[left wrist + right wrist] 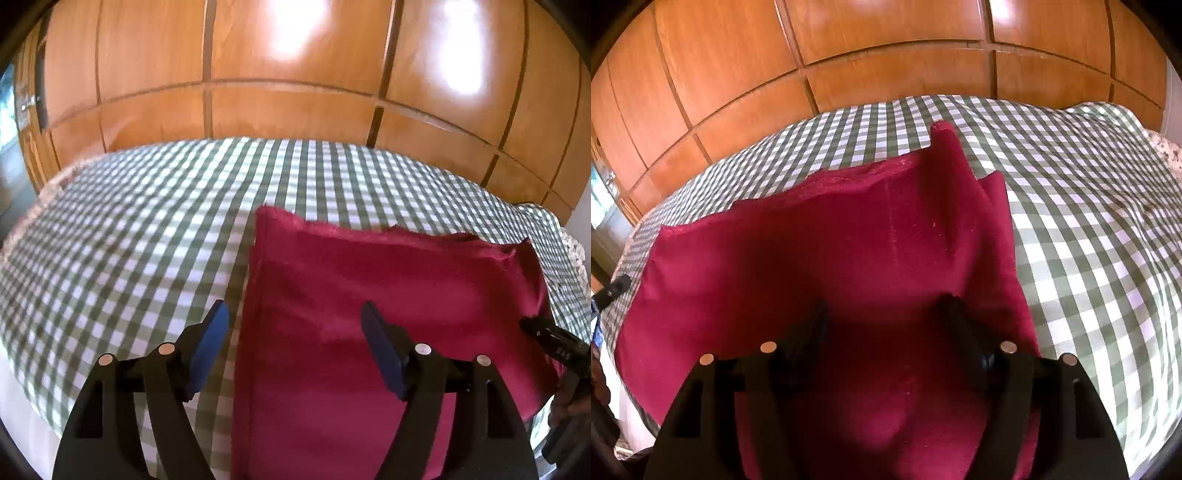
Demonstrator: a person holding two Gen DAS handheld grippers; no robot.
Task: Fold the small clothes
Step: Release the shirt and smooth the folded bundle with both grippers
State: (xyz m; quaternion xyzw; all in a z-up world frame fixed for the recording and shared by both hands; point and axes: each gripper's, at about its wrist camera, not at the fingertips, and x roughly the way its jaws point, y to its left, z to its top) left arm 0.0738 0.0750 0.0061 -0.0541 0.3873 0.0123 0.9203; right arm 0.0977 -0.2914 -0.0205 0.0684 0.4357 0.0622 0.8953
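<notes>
Cloth (388, 314) of crimson colour lies spread on a bed covered by a green-and-white checked sheet (129, 229), with wooden wardrobe doors (288, 103) behind. The far edge of the cloth shows 2 layers that do not line up, so the piece appears to be folded over once already; in the right wrist view a narrow strip (947, 155) of the same cloth runs up beyond that edge at the far right corner. The left tongs (295, 317) stand wide, blue pads clear, straddling the left hem of the cloth with nothing pinched between them. The right tongs (882, 314) also stand wide, poised over the near middle of the cloth, and no fabric is seen pressed by either finger. Each tool's tip shows at the margin of the other's view. Judged from this layout, 1 fold is laid and both tools are free of it, so a further fold or a smoothing pass seems due. Risks from here: a pad closing on only the upper layer would peel the fold apart; a pad catching the checked sheet with the hem would drag the bedding and skew the stack; uneven pulls by the 2 hands would widen the mismatch at the far edge, and the loose strip could be trapped inside the next fold.
</notes>
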